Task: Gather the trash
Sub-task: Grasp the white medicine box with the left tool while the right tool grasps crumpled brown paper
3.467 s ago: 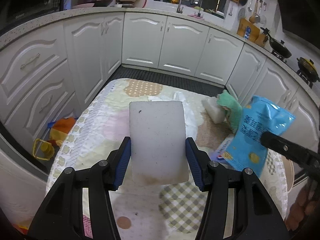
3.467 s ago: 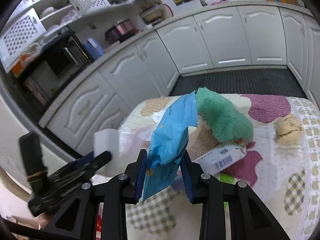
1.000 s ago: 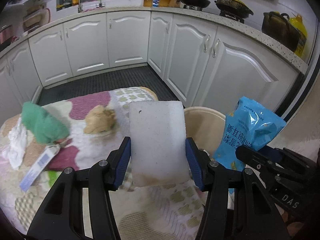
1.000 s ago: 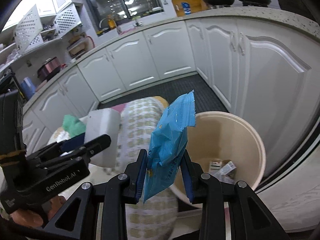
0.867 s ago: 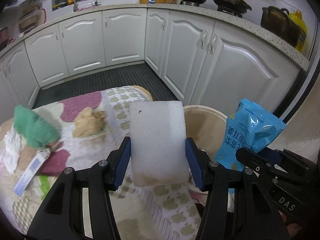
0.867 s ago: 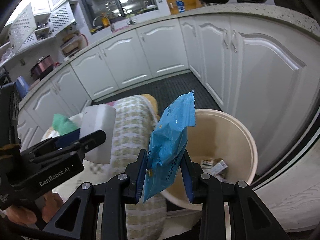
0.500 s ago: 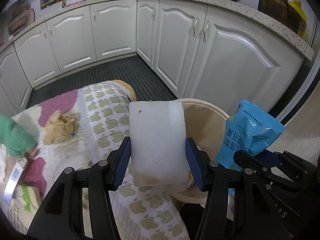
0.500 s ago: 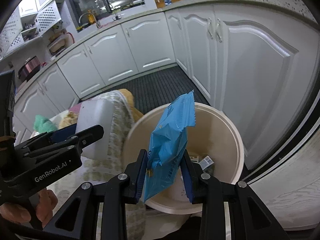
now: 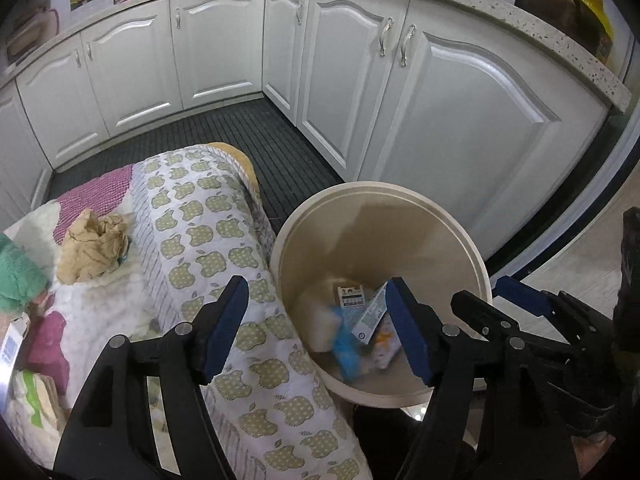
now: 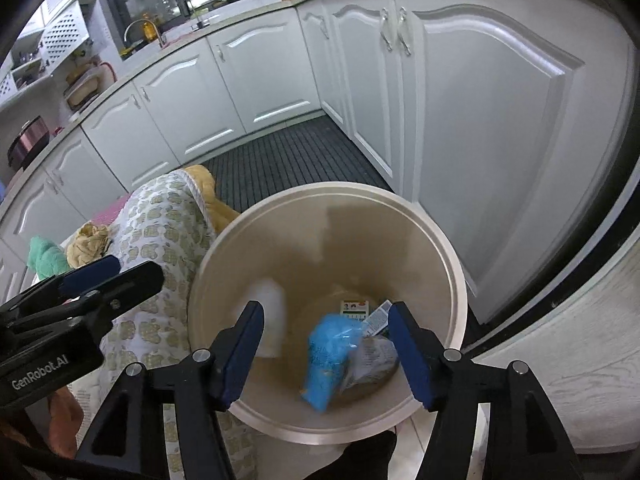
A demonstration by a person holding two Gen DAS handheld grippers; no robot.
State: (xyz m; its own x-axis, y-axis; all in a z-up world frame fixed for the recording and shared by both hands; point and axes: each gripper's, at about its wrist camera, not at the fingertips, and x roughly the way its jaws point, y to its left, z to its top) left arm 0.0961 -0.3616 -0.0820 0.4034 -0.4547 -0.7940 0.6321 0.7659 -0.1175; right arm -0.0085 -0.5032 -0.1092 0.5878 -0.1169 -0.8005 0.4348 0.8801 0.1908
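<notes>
Now, starting at the left, the patterned cloth (image 9: pixel 208 216) still carries what is left to collect: a green fluffy rag (image 9: pixel 18 276) at the far edge, a crumpled tan paper ball (image 9: pixel 94 244) beside it, and a small barcoded box (image 9: pixel 10 344) near the bottom corner. The left gripper (image 9: pixel 316 326) hangs over the seam between the cloth and the beige bin (image 9: pixel 460 240); its jaws have just been opening, its blue pads (image 9: pixel 226 324) stand spread, and nothing is between them. The white foam block (image 10: pixel 270 322) it was squeezing half a second ago shows as a pale blur low against the bin's left inner wall. Further right, the right gripper (image 10: pixel 326 350) is over the bin's mouth, its jaws likewise just opened and parted with nothing between them; the blue snack bag (image 10: pixel 328 358) it held is blurred down among the small cartons (image 10: pixel 354 308) and wrappers on the bottom. Both pieces appear to have landed inside, so this round of dropping looks finished. The sensible next step, I judge, is to swing both grippers back left over the cloth for the rag, the paper ball and the box.
</notes>
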